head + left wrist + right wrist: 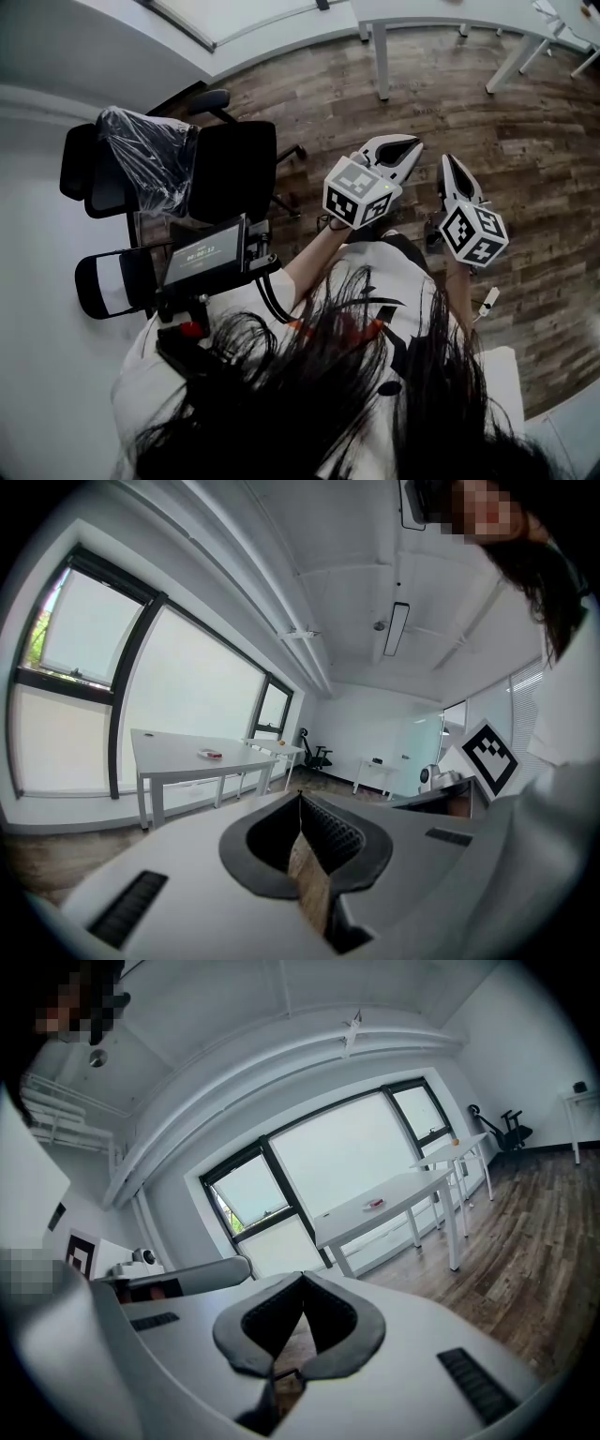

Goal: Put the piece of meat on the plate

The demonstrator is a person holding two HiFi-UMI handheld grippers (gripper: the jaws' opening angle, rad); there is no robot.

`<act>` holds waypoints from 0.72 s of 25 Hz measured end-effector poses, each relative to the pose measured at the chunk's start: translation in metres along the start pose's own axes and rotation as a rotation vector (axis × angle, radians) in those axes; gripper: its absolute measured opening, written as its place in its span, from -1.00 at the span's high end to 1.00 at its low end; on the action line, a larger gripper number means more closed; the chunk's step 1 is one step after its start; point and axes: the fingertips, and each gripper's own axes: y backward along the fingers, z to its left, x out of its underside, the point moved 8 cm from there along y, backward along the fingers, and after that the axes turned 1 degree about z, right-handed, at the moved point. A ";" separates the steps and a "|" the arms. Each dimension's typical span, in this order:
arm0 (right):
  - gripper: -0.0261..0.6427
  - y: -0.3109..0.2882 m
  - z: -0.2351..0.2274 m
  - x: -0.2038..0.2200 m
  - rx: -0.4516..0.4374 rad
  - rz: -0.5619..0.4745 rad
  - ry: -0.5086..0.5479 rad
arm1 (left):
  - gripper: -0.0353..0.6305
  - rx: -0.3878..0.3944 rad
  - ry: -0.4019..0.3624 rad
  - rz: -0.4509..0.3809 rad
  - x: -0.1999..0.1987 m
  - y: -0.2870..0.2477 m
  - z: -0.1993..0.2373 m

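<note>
Left gripper (301, 803), right gripper (302, 1283): fingers (330, 834) together. Screen (203, 251) digits unreadable.

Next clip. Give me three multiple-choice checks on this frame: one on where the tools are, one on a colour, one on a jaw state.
1. The left tool and right tool are:
A. over a plate
B. resting on a table
C. held in the air over the floor

2. The tables are:
A. white
B. black
C. red

3. The left tool's jaws are:
A. wide apart
B. together, on nothing
C. shut on meat

Key:
1 C, the head view shows both held over wooden boards.
2 A, tops and legs are white in every view.
3 B, its own view shows the jaws meeting with nothing between them.
</note>
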 end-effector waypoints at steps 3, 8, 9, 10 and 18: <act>0.90 0.000 0.000 -0.001 0.000 -0.003 0.003 | 0.88 -0.001 -0.002 0.002 0.000 0.000 0.000; 0.90 0.000 0.000 0.000 0.005 -0.005 0.004 | 0.88 0.003 -0.008 0.002 0.000 0.000 0.001; 0.90 0.000 0.000 0.000 0.006 -0.006 0.004 | 0.88 0.004 -0.009 0.002 0.000 0.000 0.001; 0.90 0.001 -0.001 0.000 0.007 -0.006 0.004 | 0.88 0.005 -0.010 0.002 0.000 0.000 0.000; 0.90 0.001 -0.001 0.000 0.009 -0.011 0.009 | 0.88 0.012 -0.017 -0.001 0.000 -0.001 0.000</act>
